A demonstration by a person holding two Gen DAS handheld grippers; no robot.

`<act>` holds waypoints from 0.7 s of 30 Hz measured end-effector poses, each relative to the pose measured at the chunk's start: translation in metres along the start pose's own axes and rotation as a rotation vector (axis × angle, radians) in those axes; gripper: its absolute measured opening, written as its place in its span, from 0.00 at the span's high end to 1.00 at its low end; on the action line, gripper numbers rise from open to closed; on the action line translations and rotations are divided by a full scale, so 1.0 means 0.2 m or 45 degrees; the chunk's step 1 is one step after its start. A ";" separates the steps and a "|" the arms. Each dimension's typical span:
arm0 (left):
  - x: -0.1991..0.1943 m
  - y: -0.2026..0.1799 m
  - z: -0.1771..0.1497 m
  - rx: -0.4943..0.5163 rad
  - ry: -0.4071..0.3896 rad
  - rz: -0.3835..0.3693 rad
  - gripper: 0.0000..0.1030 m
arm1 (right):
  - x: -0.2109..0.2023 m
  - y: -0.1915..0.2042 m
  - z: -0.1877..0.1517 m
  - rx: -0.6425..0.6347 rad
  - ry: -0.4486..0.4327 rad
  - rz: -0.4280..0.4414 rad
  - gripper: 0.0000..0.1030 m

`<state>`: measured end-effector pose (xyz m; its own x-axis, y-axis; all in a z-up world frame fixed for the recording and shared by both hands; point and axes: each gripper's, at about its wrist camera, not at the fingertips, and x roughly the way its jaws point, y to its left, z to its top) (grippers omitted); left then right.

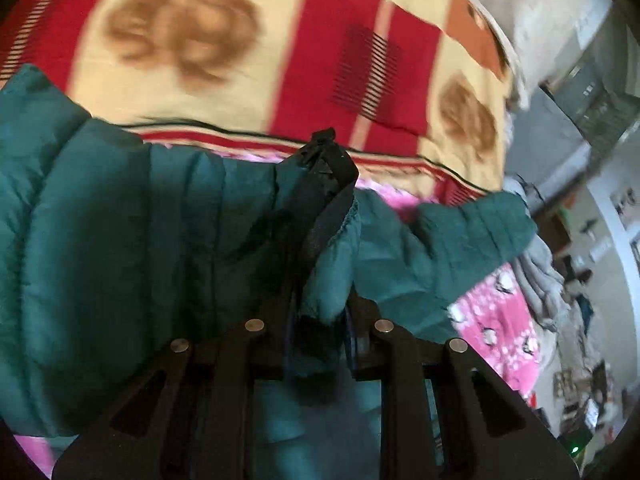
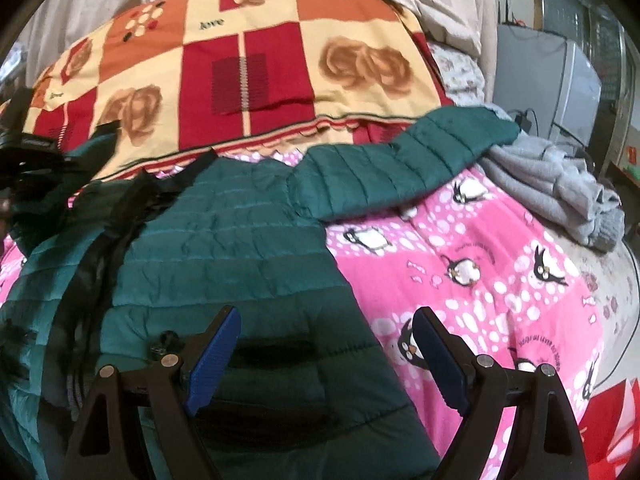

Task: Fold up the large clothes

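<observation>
A dark green quilted puffer jacket (image 2: 240, 240) lies on a bed, with its black zipper (image 2: 100, 232) running down the left and one sleeve (image 2: 400, 160) stretched to the right. My right gripper (image 2: 326, 340) is open and empty, its blue pads (image 2: 216, 360) over the jacket's lower right edge. My left gripper (image 1: 320, 304) is shut on the jacket (image 1: 120, 240) at its black-trimmed front edge (image 1: 328, 184) and holds that part lifted. The left gripper also shows at the left edge of the right wrist view (image 2: 24, 152).
The jacket rests on a pink penguin-print blanket (image 2: 480, 280). A red, orange and cream patchwork blanket (image 2: 260, 72) lies behind it. A grey garment (image 2: 560, 188) is piled at the right bed edge. Shelves and clutter (image 1: 592, 240) stand beyond the bed.
</observation>
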<state>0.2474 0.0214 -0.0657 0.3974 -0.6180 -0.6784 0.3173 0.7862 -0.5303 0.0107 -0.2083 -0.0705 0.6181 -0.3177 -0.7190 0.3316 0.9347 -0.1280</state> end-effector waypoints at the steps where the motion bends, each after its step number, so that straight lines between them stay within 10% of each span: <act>1: 0.05 -0.04 0.00 0.004 0.018 -0.030 0.82 | 0.01 -0.01 0.00 0.009 0.014 -0.001 0.16; 9: 0.38 -0.37 -0.02 0.072 0.103 -0.144 0.82 | 0.15 -0.07 -0.02 0.110 0.189 0.052 0.17; 21: 0.56 -0.35 -0.09 0.055 0.203 -0.105 0.77 | 0.16 -0.10 -0.02 0.158 0.202 0.109 0.17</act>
<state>0.2541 -0.1021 -0.1138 0.2283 -0.6692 -0.7072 0.3811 0.7298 -0.5676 0.0214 -0.2360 -0.0938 0.5308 -0.1997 -0.8236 0.3743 0.9272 0.0163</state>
